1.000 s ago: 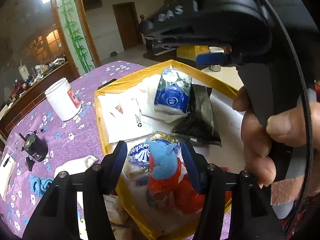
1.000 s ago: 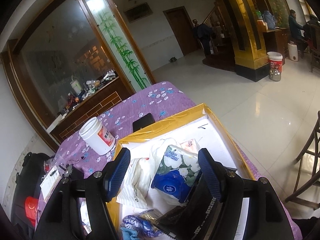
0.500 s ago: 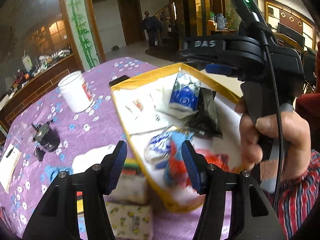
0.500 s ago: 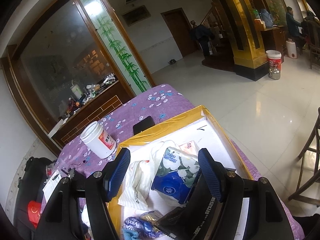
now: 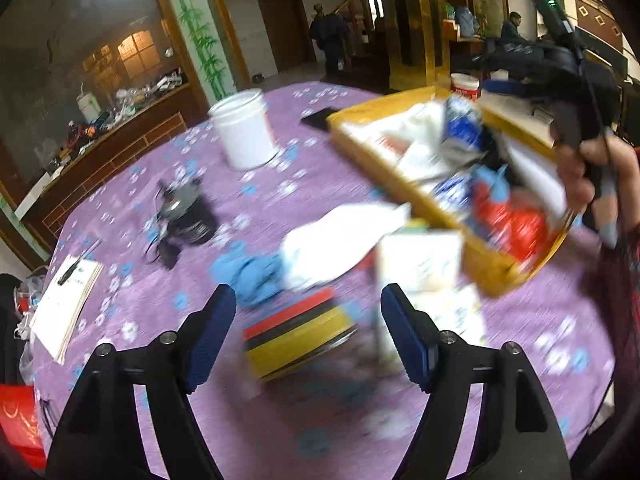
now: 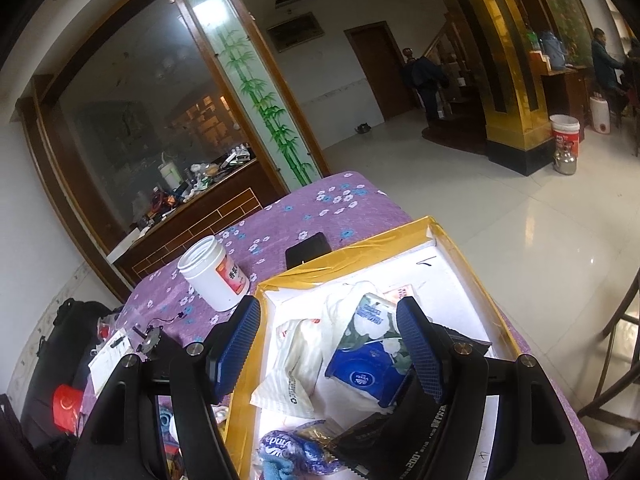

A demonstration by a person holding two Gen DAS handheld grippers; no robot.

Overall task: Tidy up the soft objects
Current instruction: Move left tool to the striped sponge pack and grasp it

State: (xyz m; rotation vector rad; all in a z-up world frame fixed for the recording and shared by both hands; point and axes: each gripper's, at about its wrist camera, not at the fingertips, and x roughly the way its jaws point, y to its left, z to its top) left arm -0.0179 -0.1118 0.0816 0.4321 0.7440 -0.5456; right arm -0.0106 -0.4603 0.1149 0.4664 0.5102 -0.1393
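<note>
A shallow yellow-edged box (image 5: 496,268) sits on the purple table and holds a blue tissue pack (image 6: 370,368), white bags (image 6: 298,354), a black packet and a red-and-blue soft toy (image 5: 508,216). My left gripper (image 5: 308,336) is open and empty over the table, left of the box, above a red, black and yellow sponge stack (image 5: 296,334). A white cloth (image 5: 336,240), a blue cloth (image 5: 252,272) and a pale tissue pack (image 5: 420,260) lie beyond it. My right gripper (image 6: 328,346) is open and empty above the box.
A white plastic tub (image 5: 244,134), a small black motor (image 5: 188,212) and a notepad (image 5: 64,304) stand on the table to the left. A black phone (image 6: 308,250) lies behind the box. The tiled floor drops away on the right.
My left gripper has let go of the red-and-blue toy in the box and swung left out over the sponges. The right gripper has barely moved.
</note>
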